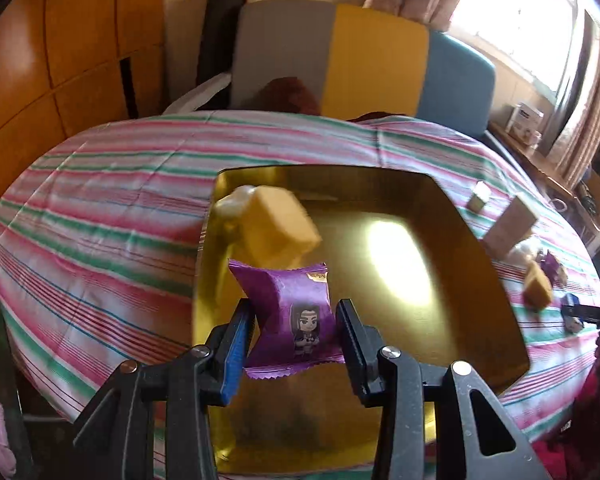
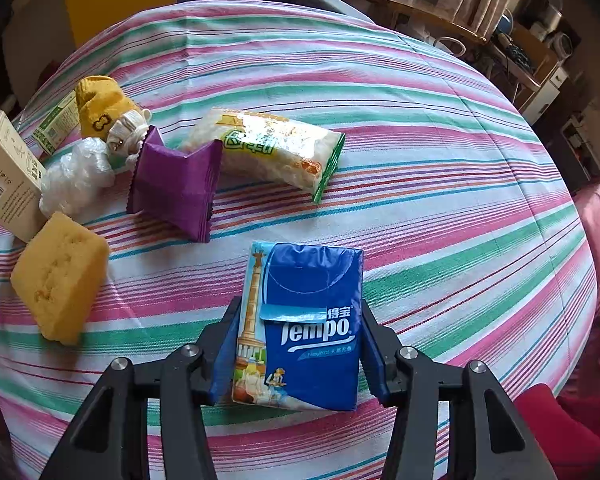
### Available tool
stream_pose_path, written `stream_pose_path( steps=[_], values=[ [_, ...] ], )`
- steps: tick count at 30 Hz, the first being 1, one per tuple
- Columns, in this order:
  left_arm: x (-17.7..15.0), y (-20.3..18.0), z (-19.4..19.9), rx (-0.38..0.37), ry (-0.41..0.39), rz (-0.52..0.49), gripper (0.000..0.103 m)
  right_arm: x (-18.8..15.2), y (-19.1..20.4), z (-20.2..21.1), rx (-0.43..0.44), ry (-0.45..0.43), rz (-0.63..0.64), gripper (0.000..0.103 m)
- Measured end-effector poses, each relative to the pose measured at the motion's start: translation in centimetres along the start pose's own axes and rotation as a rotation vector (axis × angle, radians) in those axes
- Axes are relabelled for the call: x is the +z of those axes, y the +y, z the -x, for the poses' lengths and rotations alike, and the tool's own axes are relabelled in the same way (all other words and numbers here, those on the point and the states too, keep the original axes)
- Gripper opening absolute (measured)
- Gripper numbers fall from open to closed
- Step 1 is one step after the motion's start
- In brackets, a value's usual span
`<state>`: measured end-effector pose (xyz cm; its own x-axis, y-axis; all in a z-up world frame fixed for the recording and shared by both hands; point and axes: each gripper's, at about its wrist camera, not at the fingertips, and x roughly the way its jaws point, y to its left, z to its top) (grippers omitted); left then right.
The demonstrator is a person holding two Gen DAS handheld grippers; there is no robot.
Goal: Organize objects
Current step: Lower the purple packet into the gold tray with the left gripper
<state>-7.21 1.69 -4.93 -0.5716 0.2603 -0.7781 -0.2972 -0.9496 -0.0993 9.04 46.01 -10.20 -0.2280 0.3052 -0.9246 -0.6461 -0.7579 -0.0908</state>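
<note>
My left gripper (image 1: 294,306) is shut on a purple snack packet (image 1: 296,312) with a cartoon figure, held above the near part of a gold tray (image 1: 480,240). A yellow sponge block (image 1: 276,228) lies blurred in the tray's far left corner, with something white (image 1: 236,200) beside it. My right gripper (image 2: 300,306) points down at the striped cloth, its pads pressing both sides of a blue Tempo tissue pack (image 2: 312,320). Left of it on the cloth lie a yellow sponge (image 2: 60,276), another purple packet (image 2: 176,188) and a clear rice-snack packet (image 2: 272,148).
At the far left of the right wrist view stand a cream box (image 2: 8,176), a green box (image 2: 56,124), a crumpled white bag (image 2: 76,176) and a yellow knitted item (image 2: 100,106). A grey, yellow and blue panel (image 1: 372,60) rises behind the bed. Cluttered shelves (image 2: 520,40) stand at the right.
</note>
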Motion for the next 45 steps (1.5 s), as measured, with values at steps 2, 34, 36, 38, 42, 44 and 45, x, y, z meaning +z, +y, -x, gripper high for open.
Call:
stream_pose_path(
  steps=[2,34,36,38,42,44,45],
  values=[
    [0.2,0.4,-1.1,-0.002,0.024,0.012,0.042,0.1,0.2,-0.1,-0.007,-0.002,0.007,0.053],
    [-0.6,-0.2,5.0,0.174,-0.143,-0.033,0.045,0.0,1.4,2.7,0.032,-0.13,0.048,0.052],
    [-0.6,-0.3,5.8,0.181,-0.159,-0.039,0.045,-0.2,2.2,4.0,0.068,-0.172,0.067,0.052],
    [-0.5,-0.4,6.5,0.196,-0.178,-0.047,0.045,-0.4,3.4,5.3,0.109,-0.197,0.078,0.052],
    [-0.5,-0.4,7.7,0.214,-0.208,-0.065,0.045,-0.9,6.9,8.5,0.212,-0.257,0.127,0.052],
    [-0.5,-0.2,7.9,0.221,-0.214,-0.065,0.045,-1.6,9.8,10.5,0.266,-0.284,0.179,0.052],
    [-0.5,0.0,8.0,0.225,-0.215,-0.065,0.045,-1.8,11.1,11.4,0.293,-0.296,0.208,0.052]
  ],
)
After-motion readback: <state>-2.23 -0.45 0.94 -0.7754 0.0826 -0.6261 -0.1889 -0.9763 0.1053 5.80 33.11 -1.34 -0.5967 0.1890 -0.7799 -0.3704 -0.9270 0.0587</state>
